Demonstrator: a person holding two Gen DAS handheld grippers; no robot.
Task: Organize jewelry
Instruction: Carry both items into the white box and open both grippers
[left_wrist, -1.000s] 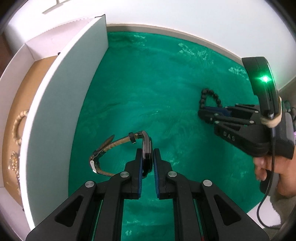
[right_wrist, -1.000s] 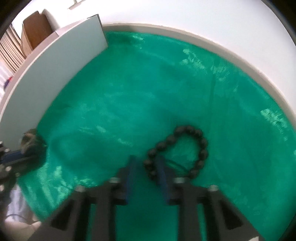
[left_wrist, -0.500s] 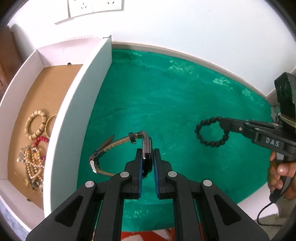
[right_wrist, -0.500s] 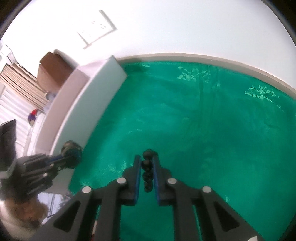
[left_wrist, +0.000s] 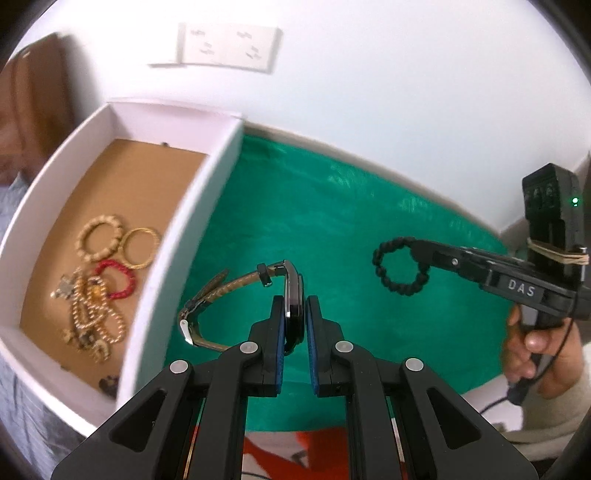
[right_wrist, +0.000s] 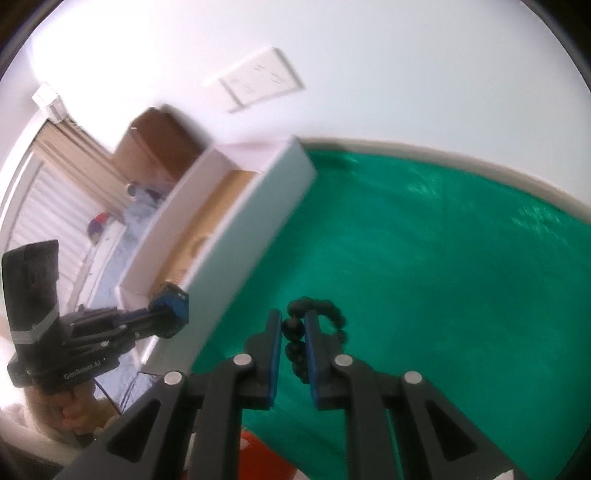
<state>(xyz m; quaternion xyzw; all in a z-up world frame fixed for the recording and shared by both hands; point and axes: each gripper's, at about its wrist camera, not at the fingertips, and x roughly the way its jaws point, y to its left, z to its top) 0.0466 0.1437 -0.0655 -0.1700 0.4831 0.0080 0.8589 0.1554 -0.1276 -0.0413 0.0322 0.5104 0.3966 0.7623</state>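
Observation:
My left gripper is shut on a wristwatch with a tan strap that loops out to the left, held above the green cloth. My right gripper is shut on a black bead bracelet; in the left wrist view that bracelet hangs from the right gripper over the cloth's right part. To the left stands a white box with a brown floor, holding several gold bead bracelets, a gold bangle, a red ring-shaped band and a heap of gold chains.
A white wall with a socket plate rises behind the cloth. A person's hand grips the right gripper's handle. Brown furniture and window blinds lie beyond the box. An orange-and-white patch shows at the cloth's near edge.
Both grippers have risen off the cloth, carrying the watch and the black bracelet. The box interior and the wall sockets have come into view, and the right gripper swung toward the box.

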